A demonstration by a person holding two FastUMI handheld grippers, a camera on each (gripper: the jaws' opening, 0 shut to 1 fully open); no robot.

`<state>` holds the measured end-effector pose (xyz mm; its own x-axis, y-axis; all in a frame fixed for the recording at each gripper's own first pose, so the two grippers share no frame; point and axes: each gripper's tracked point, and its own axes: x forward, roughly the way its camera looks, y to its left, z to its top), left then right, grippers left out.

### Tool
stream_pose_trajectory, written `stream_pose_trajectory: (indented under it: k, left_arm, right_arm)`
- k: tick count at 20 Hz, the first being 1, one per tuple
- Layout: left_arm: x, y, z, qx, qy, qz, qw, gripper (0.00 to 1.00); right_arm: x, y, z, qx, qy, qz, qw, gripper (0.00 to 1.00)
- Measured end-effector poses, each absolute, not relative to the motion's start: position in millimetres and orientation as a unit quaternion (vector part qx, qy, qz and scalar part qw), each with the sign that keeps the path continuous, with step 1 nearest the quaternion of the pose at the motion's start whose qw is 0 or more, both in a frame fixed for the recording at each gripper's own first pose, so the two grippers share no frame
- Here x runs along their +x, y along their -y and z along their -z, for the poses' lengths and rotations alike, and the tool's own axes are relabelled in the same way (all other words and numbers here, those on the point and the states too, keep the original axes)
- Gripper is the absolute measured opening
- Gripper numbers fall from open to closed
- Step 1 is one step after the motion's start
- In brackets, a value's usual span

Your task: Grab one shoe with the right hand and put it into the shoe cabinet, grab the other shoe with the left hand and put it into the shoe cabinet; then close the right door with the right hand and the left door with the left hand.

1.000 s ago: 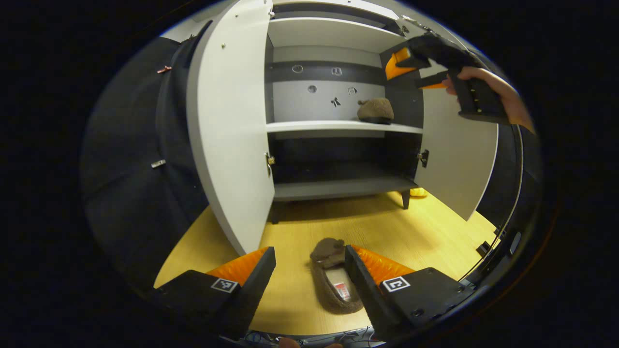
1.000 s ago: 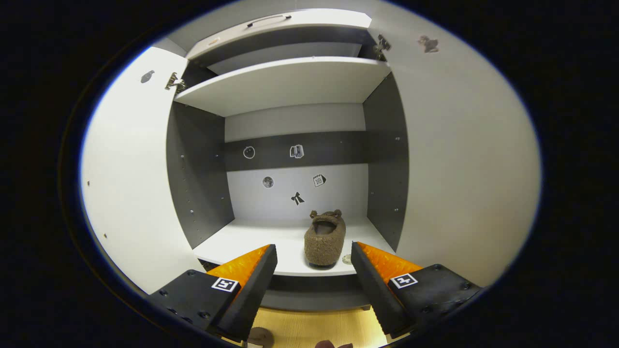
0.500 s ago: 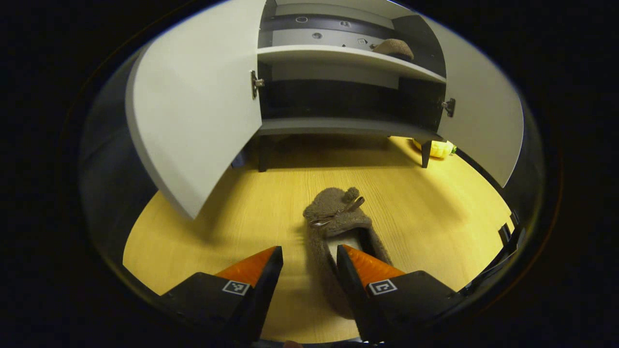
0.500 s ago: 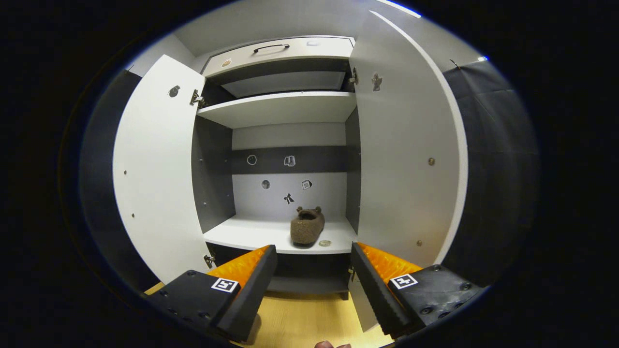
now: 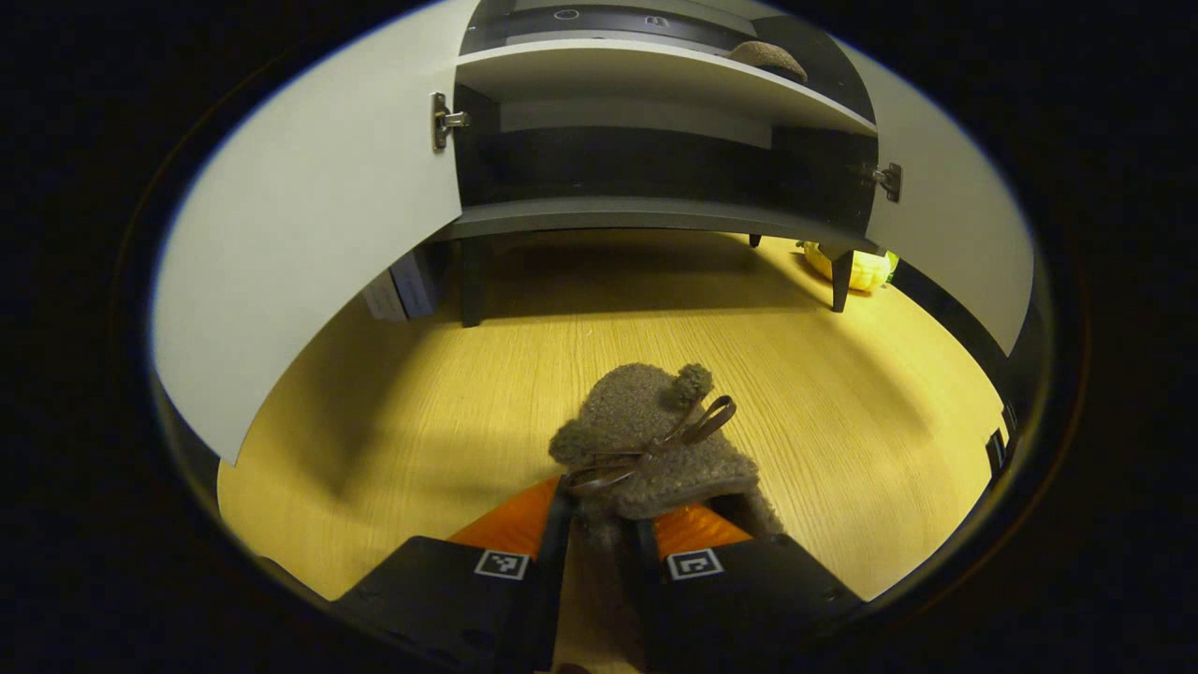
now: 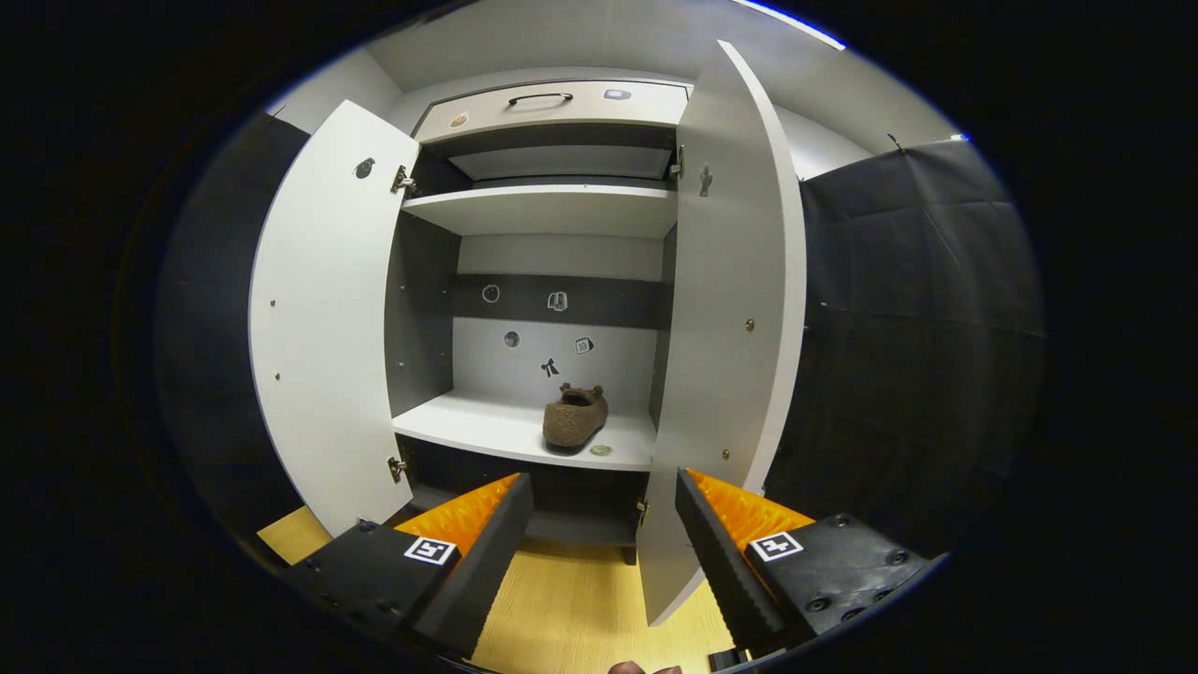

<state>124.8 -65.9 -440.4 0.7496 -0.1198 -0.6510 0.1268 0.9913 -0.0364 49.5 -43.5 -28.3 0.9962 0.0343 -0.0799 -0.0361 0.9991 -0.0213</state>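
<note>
A brown fuzzy slipper (image 5: 655, 449) with a small bow lies on the wooden floor, and my left gripper (image 5: 599, 524) is shut on its side wall near the heel. The other brown slipper (image 6: 574, 417) rests on the middle shelf (image 6: 487, 431) of the white shoe cabinet, toward the right side; it also peeks out as the slipper on the shelf (image 5: 767, 58) in the left gripper view. My right gripper (image 6: 604, 529) stands open in front of the cabinet with nothing between its fingers. The left door (image 6: 323, 318) and right door (image 6: 735, 309) both stand open.
The cabinet's dark lower compartment (image 5: 646, 178) sits just above the wooden floor (image 5: 468, 393). A yellow object (image 5: 856, 267) lies by the cabinet's right leg. A drawer with a handle (image 6: 552, 101) tops the cabinet. Black cloth (image 6: 917, 309) hangs to the right.
My left gripper dropped to the floor slipper and shut on it. My right gripper drew back from the shelf, leaving the other slipper there, still open.
</note>
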Motion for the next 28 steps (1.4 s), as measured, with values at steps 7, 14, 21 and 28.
stream_pose_trajectory:
  k: [7, 14, 21, 28]
  left_arm:
    - [126, 68, 426, 0.033, -0.371, 0.075, 0.925, 0.06]
    - [126, 59, 312, 0.004, -0.347, 0.024, 0.938, 0.06]
    - [169, 79, 116, -0.058, -0.259, 0.027, 0.964, 0.06]
    - [312, 86, 7, -0.037, -0.217, 0.003, 0.976, 0.05]
  right_arm:
    - [42, 62, 25, 0.007, -0.042, -0.006, 0.999, 0.98]
    - [39, 78, 26, 0.019, -0.036, -0.002, 0.999, 0.98]
    - [33, 93, 27, 0.034, -0.036, -0.007, 0.999, 0.98]
    - [26, 120, 28, 0.038, -0.04, 0.004, 0.998, 0.98]
